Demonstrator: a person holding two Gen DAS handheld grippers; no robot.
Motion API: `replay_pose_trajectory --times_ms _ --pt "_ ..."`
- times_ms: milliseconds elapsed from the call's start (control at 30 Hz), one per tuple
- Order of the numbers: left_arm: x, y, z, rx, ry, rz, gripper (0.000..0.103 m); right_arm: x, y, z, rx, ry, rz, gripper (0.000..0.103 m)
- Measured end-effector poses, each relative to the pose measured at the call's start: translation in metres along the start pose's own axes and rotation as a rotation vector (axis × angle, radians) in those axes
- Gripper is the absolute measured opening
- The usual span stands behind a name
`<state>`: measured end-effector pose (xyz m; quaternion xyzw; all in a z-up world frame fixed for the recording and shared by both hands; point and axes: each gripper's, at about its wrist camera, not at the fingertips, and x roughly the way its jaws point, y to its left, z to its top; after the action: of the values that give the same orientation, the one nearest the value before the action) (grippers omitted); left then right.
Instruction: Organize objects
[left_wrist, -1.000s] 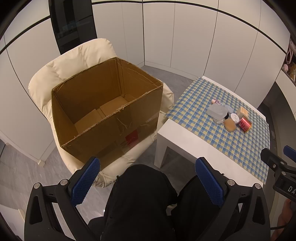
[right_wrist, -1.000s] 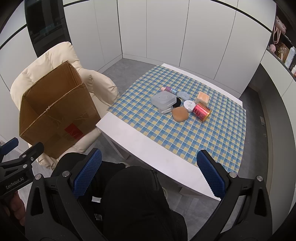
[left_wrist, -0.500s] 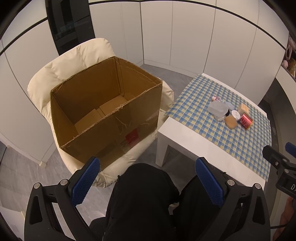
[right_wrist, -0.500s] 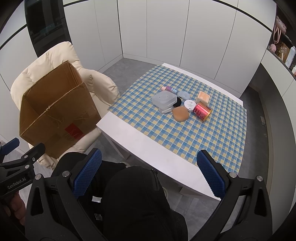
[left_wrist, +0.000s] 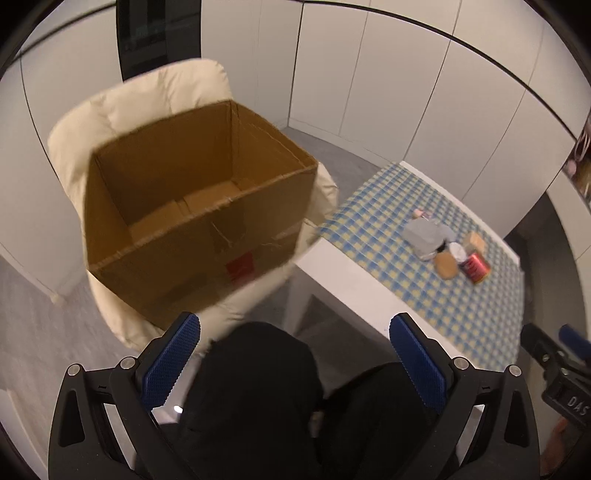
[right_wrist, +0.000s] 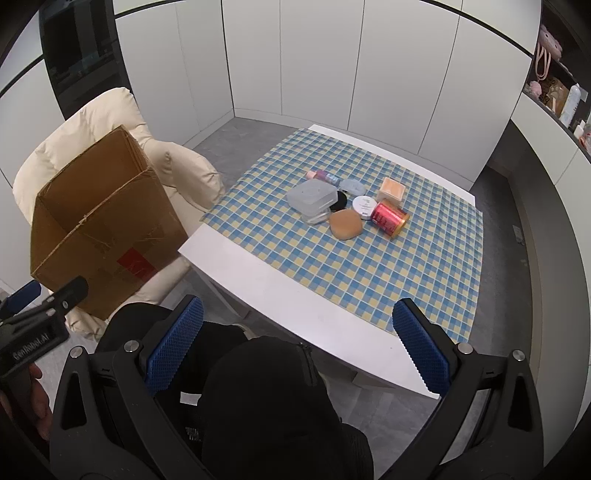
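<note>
You had a brown box (left_wrist: 199, 206) with a red label (left_wrist: 240, 266) on a cream chair (left_wrist: 155, 96). The white table (right_wrist: 306, 295) carried a blue-and-yellow checked cloth (right_wrist: 369, 258). On it lay a red can (right_wrist: 389, 218), a tan pad (right_wrist: 345, 224) and a peach block (right_wrist: 392, 188). The pads (right_wrist: 175, 341) were blue.

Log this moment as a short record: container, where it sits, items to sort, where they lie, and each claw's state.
container: cardboard box, open at the top, nothing visible inside but its bottom flaps
box support: cream armchair, beside the table
items: red can lying on its side, clear lidded case, tan pad, white round jar, peach box, small pink bottle
item location: clustered on the checked tablecloth
left claw: open, holding nothing
right claw: open, holding nothing
</note>
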<state>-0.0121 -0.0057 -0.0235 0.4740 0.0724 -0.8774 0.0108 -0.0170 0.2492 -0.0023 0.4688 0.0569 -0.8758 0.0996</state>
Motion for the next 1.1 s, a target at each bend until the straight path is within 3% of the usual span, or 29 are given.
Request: replay_pose_trajectory --times_ms 133,267,767,1100 --pt "0.004 -0.009 -0.002 0.018 0.007 -0.014 0.102 0.000 -0.010 -0.001 0.020 0.003 -0.004 0.103" --pt "0.006 -0.025 -0.002 0.112 0.010 -0.021 0.102 -0.001 -0.016 -0.002 0.021 0.000 -0.011 0.103" --pt "0.009 -0.081 -0.003 0.301 -0.006 -0.074 0.102 -0.006 -0.041 -0.010 0.014 -0.039 -0.037 0.103" --pt "0.017 -0.108 -0.002 0.335 0.008 -0.076 0.102 -0.001 -0.059 -0.016 0.024 -0.034 -0.071 0.103"
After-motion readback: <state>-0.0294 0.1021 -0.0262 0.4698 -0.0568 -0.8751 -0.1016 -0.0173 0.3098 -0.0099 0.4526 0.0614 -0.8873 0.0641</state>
